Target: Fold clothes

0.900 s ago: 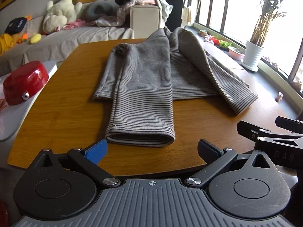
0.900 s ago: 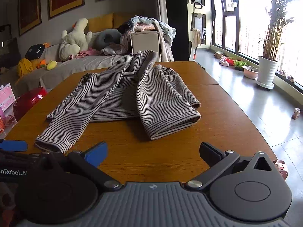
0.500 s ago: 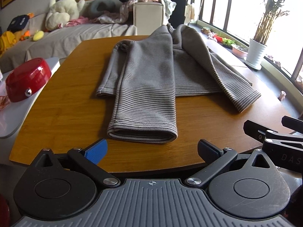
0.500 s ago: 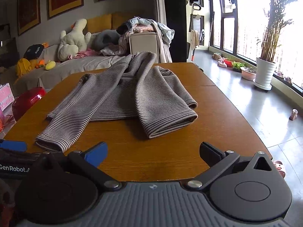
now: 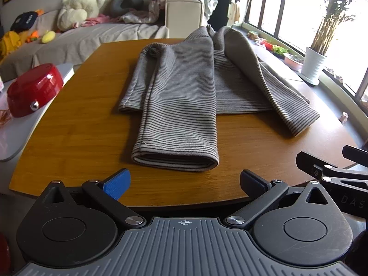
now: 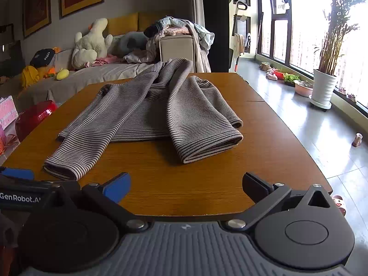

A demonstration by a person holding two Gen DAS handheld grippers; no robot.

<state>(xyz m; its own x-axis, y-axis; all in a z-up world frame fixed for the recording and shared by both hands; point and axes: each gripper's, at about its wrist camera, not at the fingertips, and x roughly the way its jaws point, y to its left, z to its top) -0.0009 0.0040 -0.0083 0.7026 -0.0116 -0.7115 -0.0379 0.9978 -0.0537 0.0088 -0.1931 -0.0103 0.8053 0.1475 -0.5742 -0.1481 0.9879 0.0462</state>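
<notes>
A grey striped sweater (image 5: 195,87) lies on the wooden table (image 5: 76,128), both sides folded inward, its sleeves reaching toward the near edge. The left sleeve cuff (image 5: 174,158) rests just beyond my left gripper (image 5: 184,181), which hovers open over the near table edge with nothing between its fingers. In the right wrist view the same sweater (image 6: 161,112) spreads ahead, and its right sleeve cuff (image 6: 207,147) lies a little beyond my right gripper (image 6: 186,184), also open and empty. The right gripper's fingers (image 5: 322,168) show at the right of the left wrist view.
A red helmet-like object (image 5: 32,92) sits on a white side table (image 5: 20,135) to the left. Behind the table are a sofa with plush toys (image 5: 78,16) and a pile of clothes (image 6: 177,30). A potted plant (image 6: 324,87) stands by the windows at right.
Both views have drawn slightly back and tilted, so the sweater sits a little farther up in the frames. The sweater has not moved and both grippers stay open.
</notes>
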